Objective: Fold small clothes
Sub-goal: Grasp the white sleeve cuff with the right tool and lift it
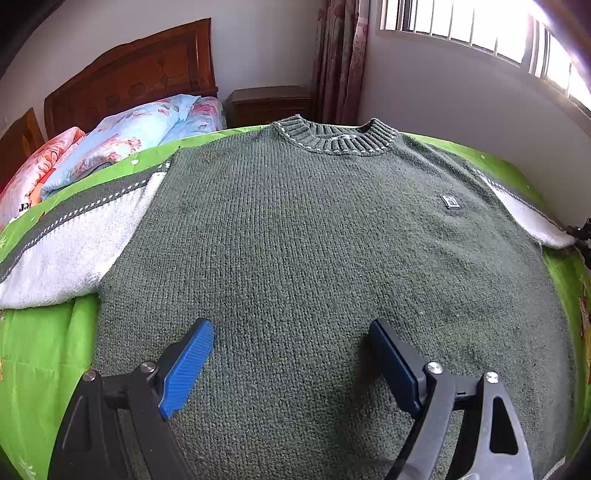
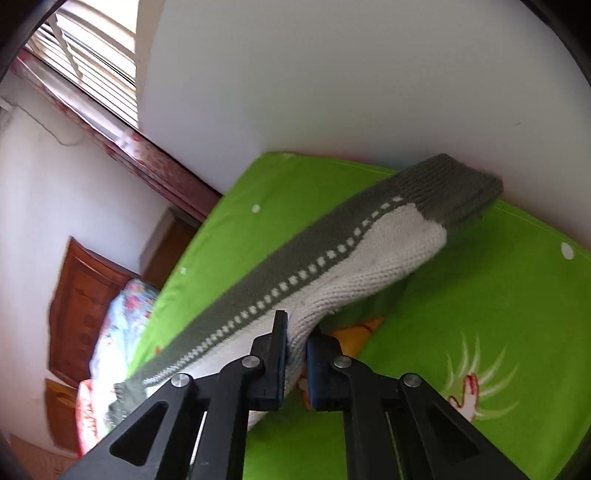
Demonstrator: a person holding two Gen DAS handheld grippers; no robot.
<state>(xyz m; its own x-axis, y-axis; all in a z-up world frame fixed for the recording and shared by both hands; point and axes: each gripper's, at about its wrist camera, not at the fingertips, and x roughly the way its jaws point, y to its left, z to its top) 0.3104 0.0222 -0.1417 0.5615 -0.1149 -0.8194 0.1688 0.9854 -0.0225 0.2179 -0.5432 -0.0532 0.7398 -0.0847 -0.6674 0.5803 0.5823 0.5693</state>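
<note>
A dark green knit sweater (image 1: 314,240) lies flat, front up, on the green bedsheet (image 1: 40,350), collar away from me. Its sleeves are white with a green dashed stripe. The left sleeve (image 1: 74,243) lies spread out to the left. My left gripper (image 1: 291,332) is open and empty, hovering over the sweater's lower body. My right gripper (image 2: 296,334) is shut on the right sleeve (image 2: 369,258), pinching the white knit and lifting it off the sheet; the green ribbed cuff (image 2: 454,188) hangs out ahead. In the left wrist view that sleeve (image 1: 532,218) runs to the right edge.
Folded floral quilts (image 1: 122,140) sit at the bed's head by a wooden headboard (image 1: 140,77). A nightstand (image 1: 269,103) and curtain (image 1: 340,59) stand beyond the bed. A white wall (image 2: 369,74) runs along the bed's far side under a barred window (image 1: 480,33).
</note>
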